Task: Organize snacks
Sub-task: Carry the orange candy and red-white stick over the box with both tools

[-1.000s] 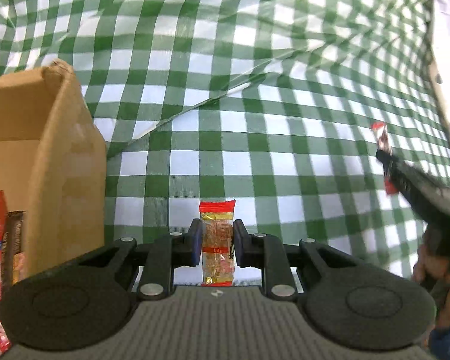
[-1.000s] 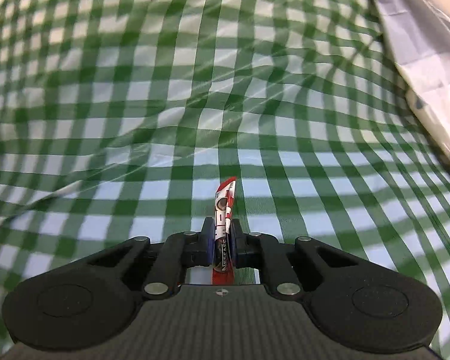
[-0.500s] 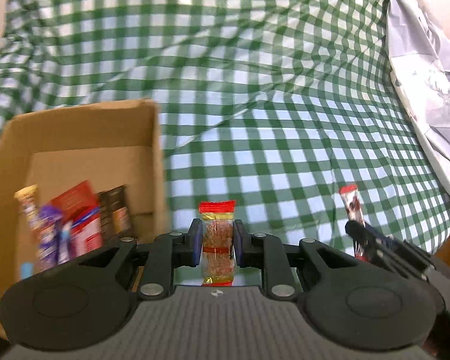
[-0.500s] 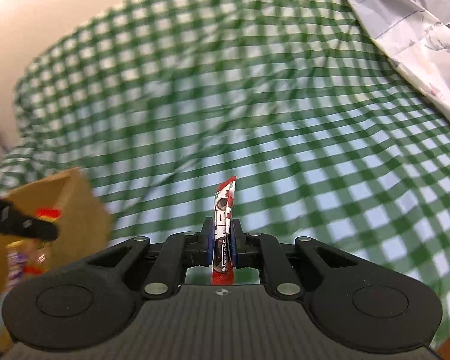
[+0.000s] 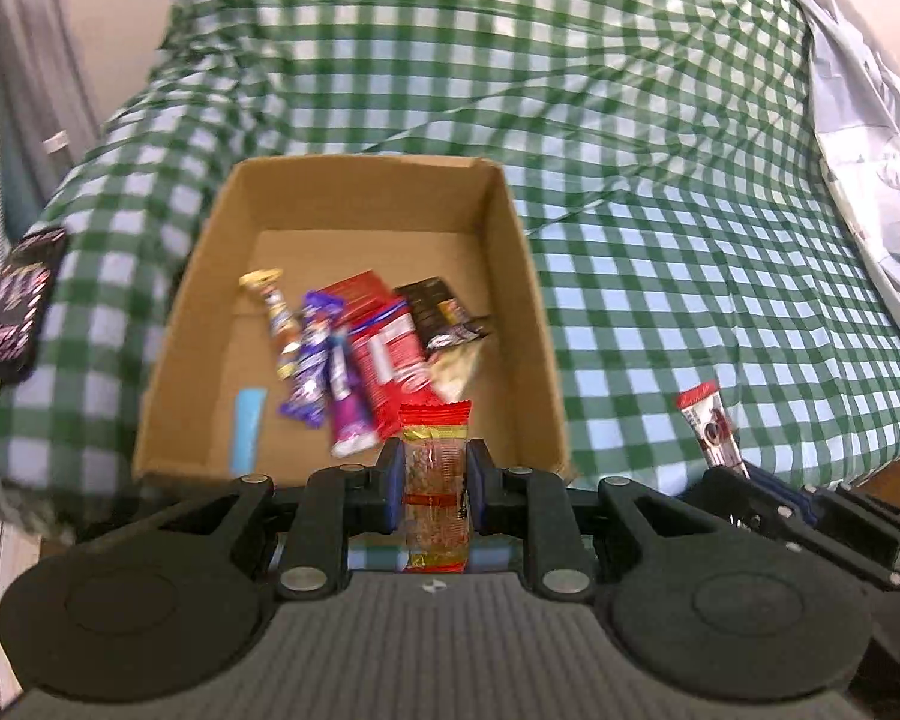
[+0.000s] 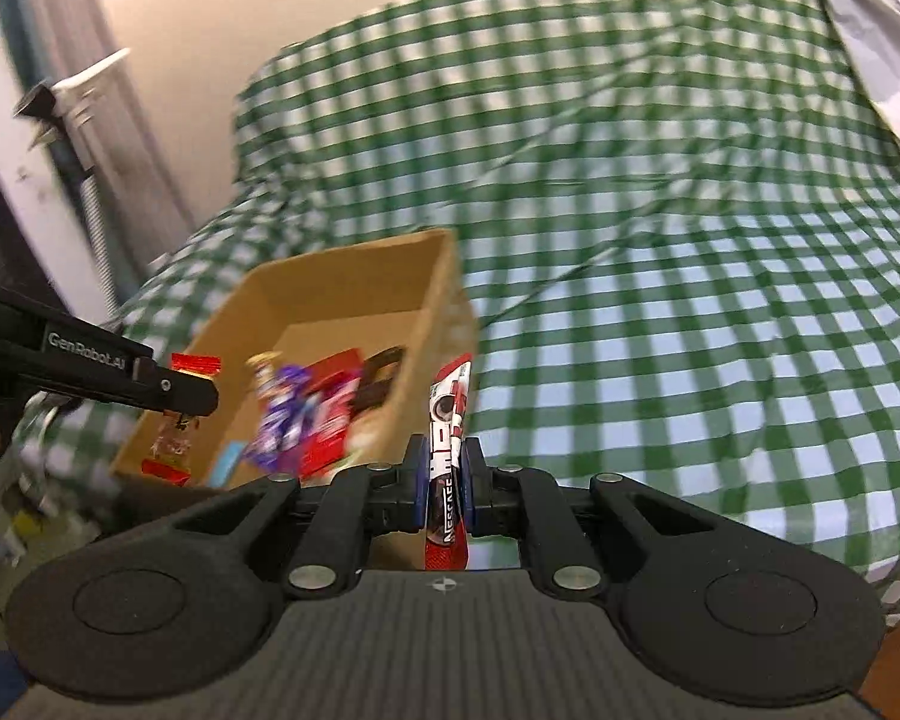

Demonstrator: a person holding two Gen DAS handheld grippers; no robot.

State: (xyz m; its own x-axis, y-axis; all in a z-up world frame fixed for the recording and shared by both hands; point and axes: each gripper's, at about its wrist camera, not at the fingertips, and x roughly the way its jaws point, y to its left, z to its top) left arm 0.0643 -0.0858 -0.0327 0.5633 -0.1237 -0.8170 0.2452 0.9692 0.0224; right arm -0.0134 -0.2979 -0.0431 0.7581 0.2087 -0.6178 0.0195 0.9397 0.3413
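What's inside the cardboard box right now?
The cardboard box holds a loose pile of wrapped snacks: a red packet, purple bars, a gold-ended bar, a dark packet and a light blue strip. Anything beneath the pile is covered.

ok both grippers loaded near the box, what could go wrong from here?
1. The left gripper and right gripper are close together; they could collide over the cardboard box.
2. The coffee stick is pinched low, so it may pivot on release.
3. The peanut bar could drop short of the box's near wall.
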